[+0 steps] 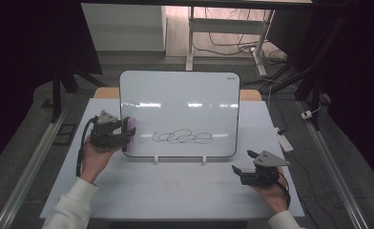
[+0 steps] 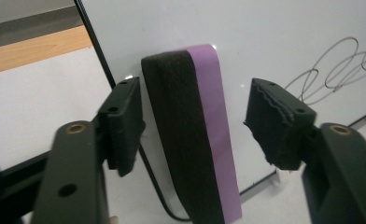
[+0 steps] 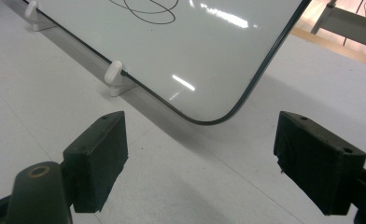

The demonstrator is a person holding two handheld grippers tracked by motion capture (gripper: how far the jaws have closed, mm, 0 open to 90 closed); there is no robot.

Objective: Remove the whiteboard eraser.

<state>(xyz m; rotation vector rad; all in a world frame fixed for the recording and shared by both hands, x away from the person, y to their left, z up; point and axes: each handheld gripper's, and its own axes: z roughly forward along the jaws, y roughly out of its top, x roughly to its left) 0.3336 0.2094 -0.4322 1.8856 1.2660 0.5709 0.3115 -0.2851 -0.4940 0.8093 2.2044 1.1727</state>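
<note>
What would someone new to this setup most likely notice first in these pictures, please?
Most likely the whiteboard standing upright mid-table, with a black looping scribble low on its face. Next, the purple-backed eraser stuck at the board's left edge, sitting between the left gripper's jaws, which do not touch it. The right gripper rests open by the board's lower right corner.

Whiteboard [image 1: 185, 102] (upright, mid-table) blocks forward reach; bare table [image 1: 175, 191] before it lies open.
</note>
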